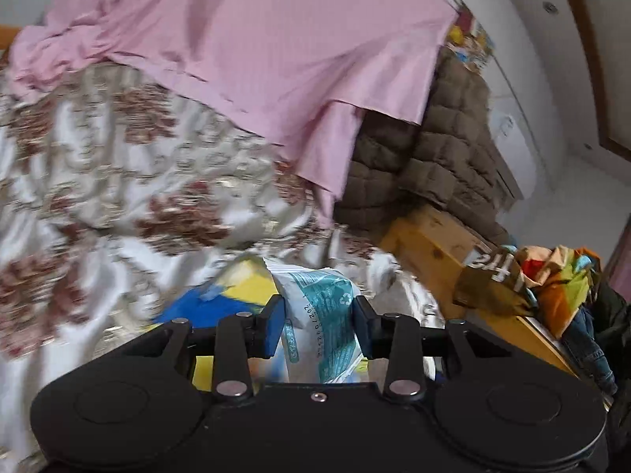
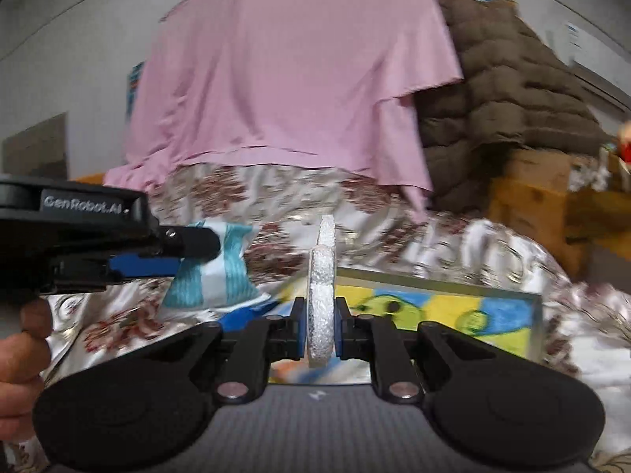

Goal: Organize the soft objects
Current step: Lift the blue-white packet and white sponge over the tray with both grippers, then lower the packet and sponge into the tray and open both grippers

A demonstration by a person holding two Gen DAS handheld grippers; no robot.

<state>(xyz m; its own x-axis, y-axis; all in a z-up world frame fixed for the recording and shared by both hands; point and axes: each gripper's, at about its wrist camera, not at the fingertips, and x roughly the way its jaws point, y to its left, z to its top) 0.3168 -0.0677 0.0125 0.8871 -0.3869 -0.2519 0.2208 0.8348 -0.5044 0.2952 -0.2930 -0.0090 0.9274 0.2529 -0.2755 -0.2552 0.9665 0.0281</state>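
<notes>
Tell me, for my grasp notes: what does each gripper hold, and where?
Left gripper: packet, by its crumpled end. Right gripper: white foam piece, by its lower end.

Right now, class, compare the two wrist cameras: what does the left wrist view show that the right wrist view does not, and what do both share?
Only the left wrist view: the left gripper from behind, shut on a white and teal plastic packet, plus a heap of colourful clothes at the right edge.

Only the right wrist view: the right gripper shut on a thin white foam-like sheet, a hand, and a framed yellow and blue picture.

Both: the pink sheet, floral quilt and brown quilted blanket.
</notes>
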